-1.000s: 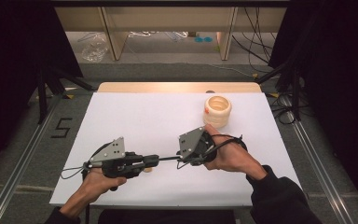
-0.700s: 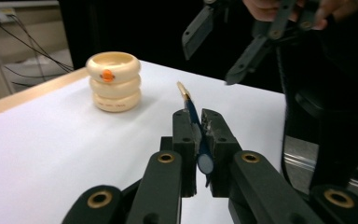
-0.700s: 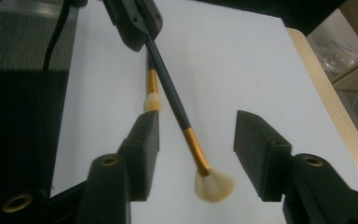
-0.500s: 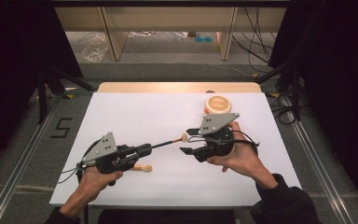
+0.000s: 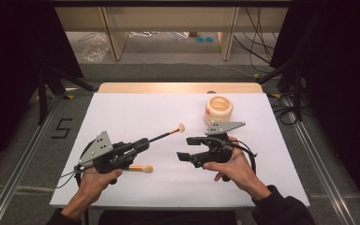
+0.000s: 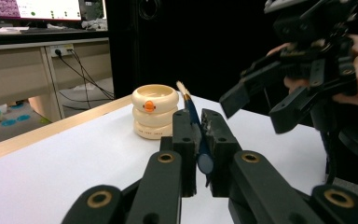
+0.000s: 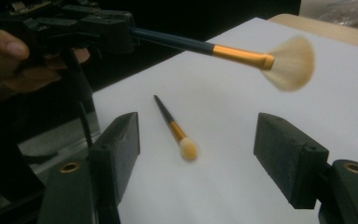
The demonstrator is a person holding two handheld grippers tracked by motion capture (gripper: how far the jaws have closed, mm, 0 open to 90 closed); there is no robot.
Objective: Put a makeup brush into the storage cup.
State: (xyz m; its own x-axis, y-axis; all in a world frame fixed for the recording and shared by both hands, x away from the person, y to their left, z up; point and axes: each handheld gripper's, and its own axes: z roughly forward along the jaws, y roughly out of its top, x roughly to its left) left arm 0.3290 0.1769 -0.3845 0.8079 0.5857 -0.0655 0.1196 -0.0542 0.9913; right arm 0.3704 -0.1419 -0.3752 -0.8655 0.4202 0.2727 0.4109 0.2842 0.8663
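Note:
My left gripper (image 5: pixel 143 143) is shut on the dark handle of a fan brush (image 5: pixel 168 134), whose pale head points up and right, tilted above the table. In the left gripper view the handle (image 6: pixel 192 114) stands pinched between the two jaws. My right gripper (image 5: pixel 186 148) is open just right of the brush head; its jaws have just been opening, and nothing is between them. A second, round-tipped brush (image 5: pixel 139 168) lies flat on the white table beside the left hand; in the right gripper view this brush (image 7: pixel 176 132) lies beyond the open jaws.
A cream ringed holder (image 5: pixel 219 109) with an orange mark stands at the back right of the white table top (image 5: pixel 122 112). Metal rails run along both sides of the table, and cables lie on the floor at the right.
The right gripper let go of the fan brush, opened wide and drew away to the right. The left gripper stays shut on the handle, with the brush now angled up and right.

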